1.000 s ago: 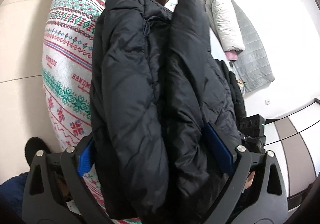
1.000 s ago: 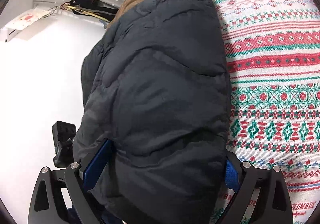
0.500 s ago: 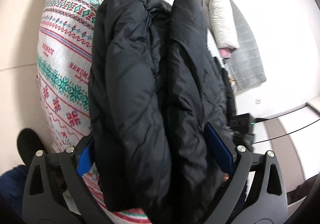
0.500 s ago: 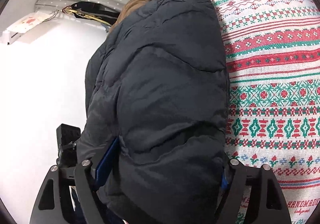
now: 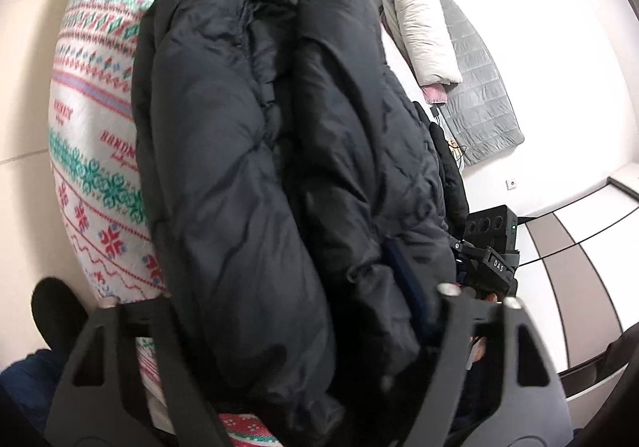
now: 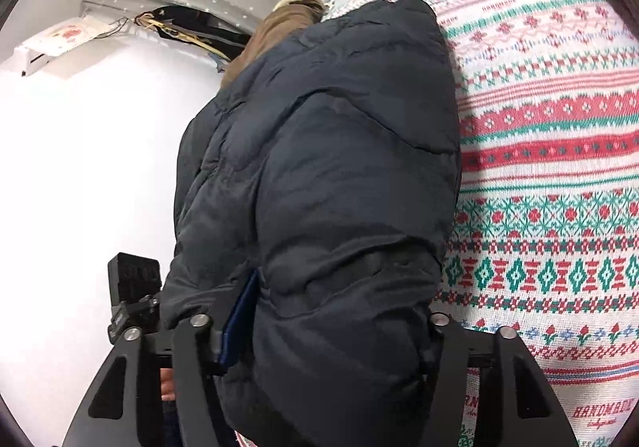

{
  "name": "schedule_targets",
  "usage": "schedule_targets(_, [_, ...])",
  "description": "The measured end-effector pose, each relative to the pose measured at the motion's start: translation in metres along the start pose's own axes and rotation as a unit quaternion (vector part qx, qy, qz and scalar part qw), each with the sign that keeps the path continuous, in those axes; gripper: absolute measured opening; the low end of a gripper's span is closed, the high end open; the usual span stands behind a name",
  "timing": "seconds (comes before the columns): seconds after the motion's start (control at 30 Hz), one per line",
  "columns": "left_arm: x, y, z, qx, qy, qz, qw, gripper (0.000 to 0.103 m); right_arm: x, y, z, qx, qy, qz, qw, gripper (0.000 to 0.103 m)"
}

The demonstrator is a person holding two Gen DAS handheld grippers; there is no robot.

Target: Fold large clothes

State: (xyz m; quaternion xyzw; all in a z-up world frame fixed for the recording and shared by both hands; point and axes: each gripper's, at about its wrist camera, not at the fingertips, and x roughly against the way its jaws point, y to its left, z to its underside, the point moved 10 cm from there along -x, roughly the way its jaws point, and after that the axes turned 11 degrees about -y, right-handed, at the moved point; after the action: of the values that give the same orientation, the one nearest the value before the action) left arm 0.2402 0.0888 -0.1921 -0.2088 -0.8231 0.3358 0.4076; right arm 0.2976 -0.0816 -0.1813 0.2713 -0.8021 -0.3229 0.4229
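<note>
A black puffer jacket (image 5: 255, 135) lies folded lengthwise on a patterned knit blanket (image 5: 88, 127). My left gripper (image 5: 291, 299) is shut on the near end of the jacket, with the thick padding bulging between its fingers. In the right wrist view the same jacket (image 6: 331, 183) fills the middle, and my right gripper (image 6: 323, 323) is shut on its near end too. The right gripper's blue pad (image 6: 239, 319) presses into the jacket's left side. The blanket (image 6: 547, 167) shows to the right.
A brown garment (image 6: 275, 28) lies beyond the jacket's far end. Pale and grey padded clothes (image 5: 451, 48) hang against the white wall. The other gripper's black body (image 5: 491, 247) sits right of the jacket. A dark shoe (image 5: 56, 311) is on the floor.
Both grippers have closed further on the jacket's near end. The jacket has come closer and risen a little in both views.
</note>
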Motion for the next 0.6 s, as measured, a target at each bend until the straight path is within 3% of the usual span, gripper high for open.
schedule_targets(0.2, [0.004, -0.003, -0.008, -0.008, -0.019, 0.006, 0.9998, 0.039, 0.004, 0.007, -0.006, 0.029, -0.024, -0.002, 0.999, 0.044])
schedule_targets(0.37, [0.010, -0.008, -0.023, -0.006, -0.042, 0.009, 0.9991, 0.034, 0.002, 0.019, -0.009, 0.056, -0.040, 0.001, 0.998, 0.037])
schedule_targets(0.6, [0.029, -0.041, -0.063, -0.057, -0.099, 0.014, 0.9934, 0.031, 0.011, 0.057, -0.034, 0.116, -0.075, -0.003, 0.990, 0.035])
